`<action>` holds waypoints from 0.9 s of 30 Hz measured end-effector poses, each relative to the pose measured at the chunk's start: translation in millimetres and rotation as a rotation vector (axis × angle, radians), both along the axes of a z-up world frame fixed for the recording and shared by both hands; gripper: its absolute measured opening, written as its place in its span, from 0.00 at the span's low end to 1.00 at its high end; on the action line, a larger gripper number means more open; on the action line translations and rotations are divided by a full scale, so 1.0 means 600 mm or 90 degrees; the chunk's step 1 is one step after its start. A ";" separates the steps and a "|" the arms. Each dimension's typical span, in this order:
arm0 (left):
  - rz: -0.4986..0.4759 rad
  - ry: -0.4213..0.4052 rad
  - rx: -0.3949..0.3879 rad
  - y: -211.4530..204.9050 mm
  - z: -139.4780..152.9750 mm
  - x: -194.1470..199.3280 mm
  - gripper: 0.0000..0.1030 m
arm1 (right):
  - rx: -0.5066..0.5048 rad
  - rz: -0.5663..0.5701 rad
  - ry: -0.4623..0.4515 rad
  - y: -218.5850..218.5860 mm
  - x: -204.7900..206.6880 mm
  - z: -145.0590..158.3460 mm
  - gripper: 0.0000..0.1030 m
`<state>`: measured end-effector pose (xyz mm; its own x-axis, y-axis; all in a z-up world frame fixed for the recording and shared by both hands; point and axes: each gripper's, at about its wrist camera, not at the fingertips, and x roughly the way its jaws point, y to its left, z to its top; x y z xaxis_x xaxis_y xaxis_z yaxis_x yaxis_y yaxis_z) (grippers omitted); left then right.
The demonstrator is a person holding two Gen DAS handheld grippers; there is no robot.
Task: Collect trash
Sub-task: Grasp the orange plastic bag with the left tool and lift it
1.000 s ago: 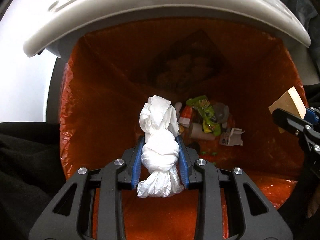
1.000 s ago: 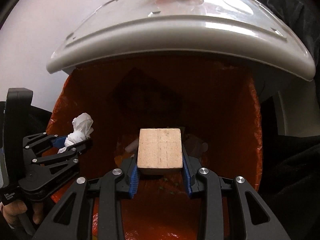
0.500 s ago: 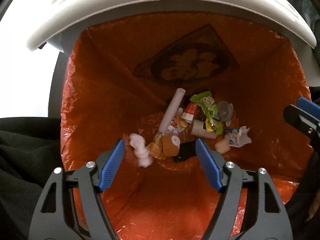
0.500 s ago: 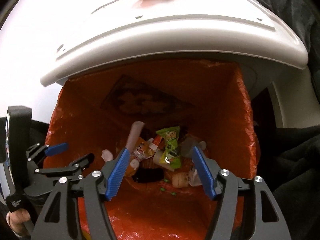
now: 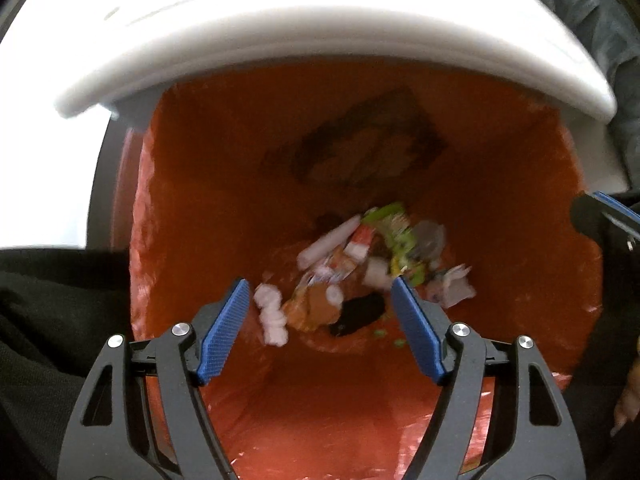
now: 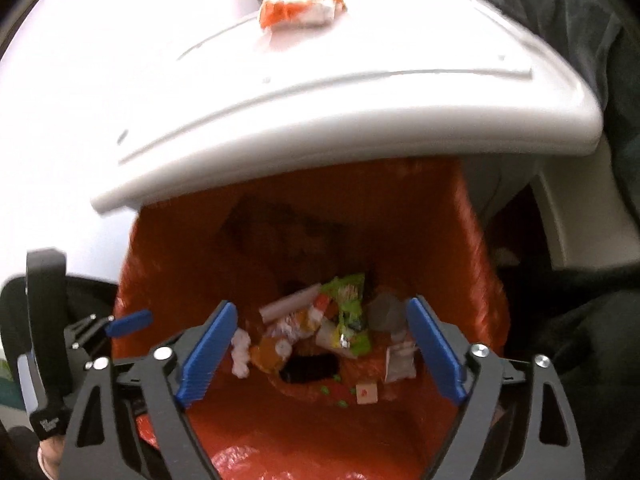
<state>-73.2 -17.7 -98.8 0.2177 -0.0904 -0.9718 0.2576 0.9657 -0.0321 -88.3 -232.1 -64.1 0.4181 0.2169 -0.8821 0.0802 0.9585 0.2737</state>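
Trash [image 5: 360,264] piled at the bottom of an orange-lined bin [image 5: 500,208], white lid [image 6: 320,92] raised behind, crumpled tissue [image 5: 272,314] and small wooden block [image 6: 367,393] lying among wrappers, left claw [image 5: 316,320] spread apart and empty above, right claw [image 6: 322,344] still opening, nothing between its pads.

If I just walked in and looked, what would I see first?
Probably the bright orange bag lining the open bin, under the big white lid. Down at the bottom sits a heap of trash: a green wrapper, a white tissue and a small wooden block. An orange and white scrap lies on top of the lid.
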 end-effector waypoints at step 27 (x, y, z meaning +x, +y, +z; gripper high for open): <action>0.109 -0.164 -0.124 -0.144 0.162 0.389 0.84 | 0.041 -0.163 -0.189 -0.177 0.226 0.180 0.93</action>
